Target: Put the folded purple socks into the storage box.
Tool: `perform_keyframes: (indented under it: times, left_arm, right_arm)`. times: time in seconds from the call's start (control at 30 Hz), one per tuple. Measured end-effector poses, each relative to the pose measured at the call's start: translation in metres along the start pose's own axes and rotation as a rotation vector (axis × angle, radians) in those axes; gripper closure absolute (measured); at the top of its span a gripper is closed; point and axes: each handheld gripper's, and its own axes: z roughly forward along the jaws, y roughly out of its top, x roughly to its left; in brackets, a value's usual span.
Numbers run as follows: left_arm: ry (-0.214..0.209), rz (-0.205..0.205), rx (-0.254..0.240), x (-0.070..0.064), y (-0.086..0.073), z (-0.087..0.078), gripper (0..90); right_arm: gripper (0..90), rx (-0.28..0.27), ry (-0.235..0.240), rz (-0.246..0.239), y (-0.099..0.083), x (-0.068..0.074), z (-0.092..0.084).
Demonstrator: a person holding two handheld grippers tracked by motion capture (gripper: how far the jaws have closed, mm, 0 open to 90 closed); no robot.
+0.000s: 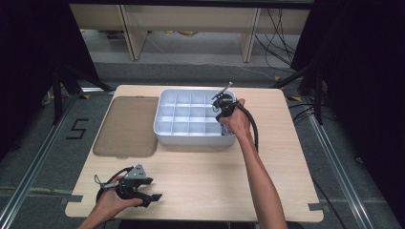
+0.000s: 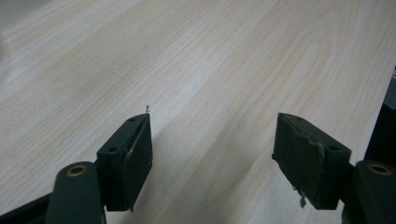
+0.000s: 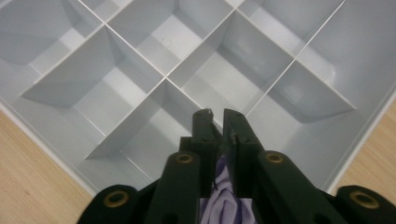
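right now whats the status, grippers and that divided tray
Left gripper open, resting low over bare table. Right gripper shut on purple-white cloth, above divided tray. Visible compartments empty; nothing in the way.

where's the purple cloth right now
In the right gripper view the purple cloth sits pinched between the right gripper's fingers, over the white divided tray near its edge.
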Motion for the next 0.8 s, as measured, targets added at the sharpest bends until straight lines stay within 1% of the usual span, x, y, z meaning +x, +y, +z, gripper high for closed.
perform_keyframes:
  times: [0.03,0.07,0.1,0.13,0.17,0.2,0.23,0.27,0.3,0.33,0.37,0.4,0.43,0.47,0.5,0.53,0.57,0.63,0.67,0.7,0.73,0.77,0.8]
  left_arm:
    - [0.001,-0.012,-0.001,-0.001,0.0,0.0,28.1]
    - [0.003,-0.009,0.001,-0.001,0.0,0.0,28.1]
    - [0.003,-0.009,0.001,-0.001,-0.001,0.0,28.1]
    - [0.003,0.005,0.002,0.0,0.0,-0.001,28.1]
    - [0.003,0.026,0.021,0.002,0.0,-0.002,28.1]
    - [0.003,0.01,0.004,0.001,0.0,-0.001,28.1]
    - [0.002,0.022,0.019,0.002,0.0,-0.002,28.1]
    - [0.002,-0.008,0.001,-0.001,0.0,0.0,28.1]
    - [-0.004,0.002,0.011,0.0,0.0,0.0,28.1]
    - [0.002,0.018,0.012,0.0,0.0,0.001,28.1]
    - [0.0,0.01,0.011,-0.001,0.0,0.001,28.1]
    - [-0.001,0.009,0.012,-0.001,0.0,0.001,28.1]
    - [0.0,0.001,0.013,-0.002,0.0,0.001,28.1]
    - [-0.001,-0.001,0.013,-0.002,0.0,0.001,28.1]
    - [0.0,0.007,0.008,-0.002,0.0,0.001,28.1]
    - [0.0,0.007,0.008,-0.002,0.0,0.001,28.1]
    - [0.0,0.006,0.006,-0.001,0.0,0.001,28.1]
    - [-0.002,0.011,0.006,-0.001,0.0,0.0,28.2]
    - [0.002,0.017,0.011,0.0,0.0,0.0,28.1]
    - [0.002,0.017,0.009,0.0,0.0,0.0,28.2]
    - [0.006,0.025,0.019,0.001,0.0,-0.001,28.1]
    - [0.006,0.023,0.018,0.001,0.0,-0.001,28.2]
    - [0.004,0.013,0.01,0.0,0.0,-0.001,28.2]
  right_arm:
    - [87.2,0.026,-0.022,0.001,-0.001,-0.002,0.007]
    - [87.2,0.026,-0.022,0.001,-0.001,-0.002,0.007]
    - [87.8,0.049,-0.042,0.0,-0.002,-0.004,0.009]
    - [88.4,0.071,-0.05,0.008,-0.004,-0.006,0.011]
    - [88.8,0.085,-0.054,0.003,-0.008,-0.012,0.014]
    - [88.8,0.085,-0.054,0.003,-0.008,-0.012,0.014]
    - [88.8,0.09,-0.055,0.002,-0.011,-0.014,0.016]
    - [89.2,0.101,-0.046,0.008,-0.014,-0.015,0.019]
    - [89.4,0.114,-0.041,0.01,-0.017,-0.015,0.021]
    - [89.8,0.12,-0.038,0.009,-0.019,-0.016,0.024]
    - [89.9,0.121,-0.027,0.008,-0.021,-0.017,0.027]
    - [90.0,0.129,-0.022,0.019,-0.023,-0.016,0.03]
    - [90.0,0.136,-0.021,0.013,-0.024,-0.015,0.033]
    - [90.0,0.149,-0.02,0.02,-0.024,-0.013,0.037]
    - [90.0,0.177,-0.025,0.029,-0.024,-0.01,0.042]
    - [90.0,0.183,-0.032,0.026,-0.023,-0.009,0.043]
    - [90.0,0.195,-0.03,0.03,-0.022,-0.007,0.043]
    - [90.0,0.195,-0.031,0.033,-0.021,-0.007,0.042]
    - [90.0,0.183,-0.027,0.006,-0.021,-0.01,0.042]
    - [89.5,0.178,-0.024,0.035,-0.022,-0.009,0.04]
    - [88.5,0.17,-0.021,0.034,-0.022,-0.01,0.038]
    - [86.2,0.143,-0.012,0.039,-0.023,-0.011,0.032]
    - [86.2,0.143,-0.012,0.039,-0.023,-0.011,0.032]
